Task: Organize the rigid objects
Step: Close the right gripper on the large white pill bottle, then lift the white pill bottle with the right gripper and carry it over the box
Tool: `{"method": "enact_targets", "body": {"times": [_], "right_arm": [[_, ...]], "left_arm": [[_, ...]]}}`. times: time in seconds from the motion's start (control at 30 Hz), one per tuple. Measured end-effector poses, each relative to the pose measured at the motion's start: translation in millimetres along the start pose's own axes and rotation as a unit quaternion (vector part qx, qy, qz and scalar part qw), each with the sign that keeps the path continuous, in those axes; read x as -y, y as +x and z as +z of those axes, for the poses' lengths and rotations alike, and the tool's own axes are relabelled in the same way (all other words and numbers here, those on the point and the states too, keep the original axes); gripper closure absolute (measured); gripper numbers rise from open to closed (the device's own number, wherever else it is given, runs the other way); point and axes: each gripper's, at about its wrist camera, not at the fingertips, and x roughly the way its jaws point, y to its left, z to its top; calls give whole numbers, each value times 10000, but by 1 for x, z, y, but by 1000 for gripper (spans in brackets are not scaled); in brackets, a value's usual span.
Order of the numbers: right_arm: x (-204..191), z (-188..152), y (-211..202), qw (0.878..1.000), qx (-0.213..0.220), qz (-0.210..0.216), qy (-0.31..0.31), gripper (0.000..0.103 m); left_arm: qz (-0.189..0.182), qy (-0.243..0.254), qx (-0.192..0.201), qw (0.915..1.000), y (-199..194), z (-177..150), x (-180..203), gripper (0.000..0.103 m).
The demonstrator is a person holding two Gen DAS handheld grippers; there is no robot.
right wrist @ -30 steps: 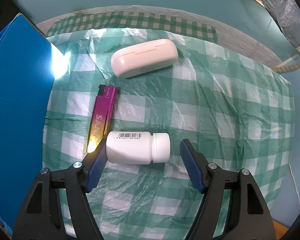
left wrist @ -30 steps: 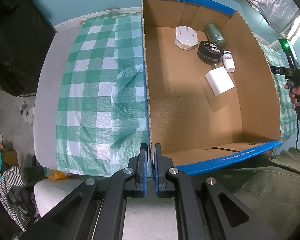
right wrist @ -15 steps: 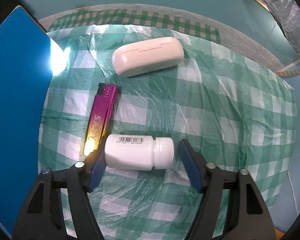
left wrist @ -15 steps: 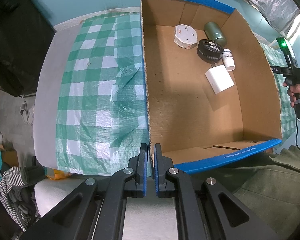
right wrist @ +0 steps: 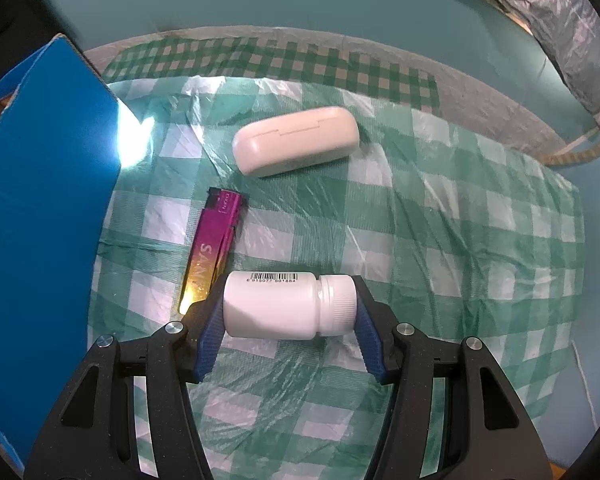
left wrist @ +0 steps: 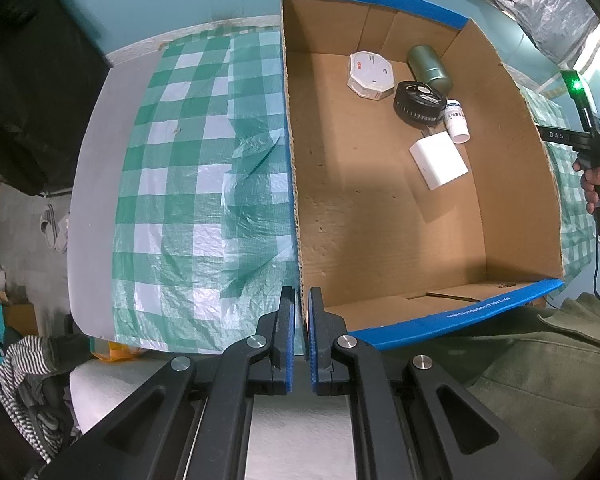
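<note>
Left wrist view, left to right: green-and-white checked cloth (left wrist: pixel 188 184) over a grey table (left wrist: pixel 92 184), then an open cardboard box (left wrist: pixel 512 184) with blue edges. Left gripper (left wrist: pixel 302 304) points down at the box's near left corner, tongs together; the box's left wall edge lines up with the thin gap between them (clamped or merely beside it, cannot tell). Far end of the box floor: white octagonal case (left wrist: pixel 370 75), dark green can (left wrist: pixel 429 64), black round part (left wrist: pixel 419 102), small white bottle (left wrist: pixel 456 120), white block (left wrist: pixel 438 160), all clustered close. At the right edge, a hand (left wrist: pixel 598 184) holds the other gripper's handle.

Right wrist view, left to right: blue box wall (right wrist: pixel 40 208); a magenta lighter (right wrist: pixel 214 240) lying on the cloth (right wrist: pixel 460 220); beyond it a cream case (right wrist: pixel 296 141). Right gripper (right wrist: pixel 288 312) is clamped end to end on a white pill bottle (right wrist: pixel 276 304) (lying sideways, cap to the right), base against the left pad, cap against the right. Bottle sits just beside the lighter's near end.
</note>
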Motion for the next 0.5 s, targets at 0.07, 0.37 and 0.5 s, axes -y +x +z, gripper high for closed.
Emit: {"method": "enact_targets", "body": {"times": [0.07, 0.37, 0.5], "right_arm": [[-2, 0, -5, 10000, 61, 17, -38, 45], [-11, 4, -28, 9996, 253, 83, -87, 45], [-14, 6, -39, 9993, 348, 142, -54, 45]], "left_arm": [[4, -3, -3, 10000, 0, 0, 0, 98], [-2, 12, -10, 10000, 0, 1, 1, 98], [-2, 13, -8, 10000, 0, 1, 1, 98]]}}
